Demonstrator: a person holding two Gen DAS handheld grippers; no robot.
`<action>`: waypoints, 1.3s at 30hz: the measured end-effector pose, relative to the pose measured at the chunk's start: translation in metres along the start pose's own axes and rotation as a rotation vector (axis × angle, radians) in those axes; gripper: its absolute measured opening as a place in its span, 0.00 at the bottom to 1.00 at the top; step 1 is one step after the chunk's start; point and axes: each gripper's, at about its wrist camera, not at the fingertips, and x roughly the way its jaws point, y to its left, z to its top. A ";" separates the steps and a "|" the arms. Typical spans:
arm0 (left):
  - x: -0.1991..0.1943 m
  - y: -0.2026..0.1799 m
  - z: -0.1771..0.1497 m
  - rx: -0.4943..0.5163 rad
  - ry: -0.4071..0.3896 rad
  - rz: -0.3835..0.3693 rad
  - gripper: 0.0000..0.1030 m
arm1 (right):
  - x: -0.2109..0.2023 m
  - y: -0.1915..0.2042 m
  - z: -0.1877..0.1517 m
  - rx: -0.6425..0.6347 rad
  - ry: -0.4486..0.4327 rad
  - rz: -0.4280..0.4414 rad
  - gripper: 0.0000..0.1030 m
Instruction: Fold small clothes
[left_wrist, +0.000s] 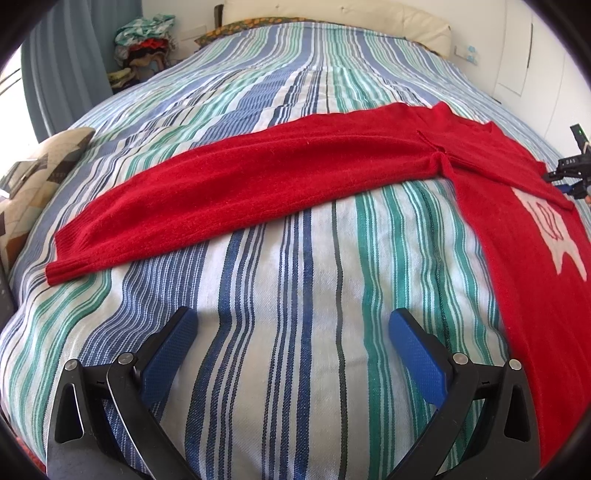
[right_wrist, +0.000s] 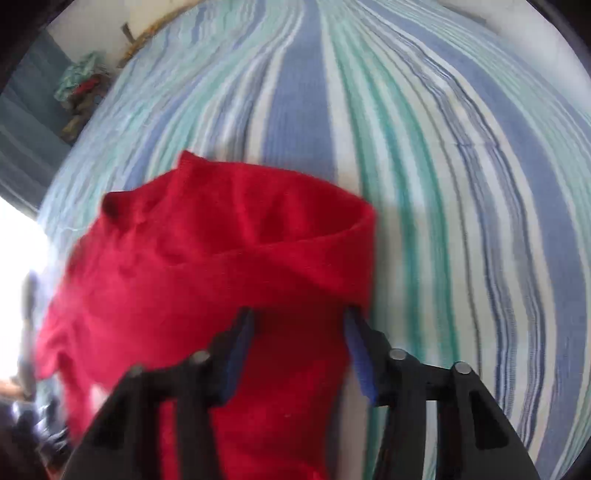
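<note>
A red knitted sweater (left_wrist: 258, 184) lies on the striped bedspread (left_wrist: 288, 280). One long sleeve stretches to the left, and the body with a white motif (left_wrist: 557, 240) runs down the right edge. My left gripper (left_wrist: 291, 325) hovers open over bare bedspread, just in front of the sleeve, with nothing between its blue pads. In the blurred right wrist view, my right gripper (right_wrist: 299, 325) has bunched red sweater (right_wrist: 221, 251) filling the gap between its pads. A fold of the cloth is raised and curled over ahead of it.
A patterned cushion (left_wrist: 40, 173) lies at the bed's left edge. A pile of clothes (left_wrist: 144, 40) sits in the far left corner by a blue curtain (left_wrist: 62, 62). A white pillow (left_wrist: 332, 14) is at the head of the bed, with a white wall on the right.
</note>
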 end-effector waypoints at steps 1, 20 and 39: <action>0.000 0.000 0.000 0.000 0.001 0.000 1.00 | -0.005 -0.012 -0.001 0.059 -0.033 0.023 0.44; 0.003 -0.004 -0.002 0.009 -0.015 0.023 1.00 | -0.062 -0.032 -0.083 0.133 -0.117 0.369 0.18; 0.003 -0.003 -0.002 0.003 0.007 0.012 1.00 | -0.120 -0.122 -0.221 0.069 -0.271 -0.101 0.74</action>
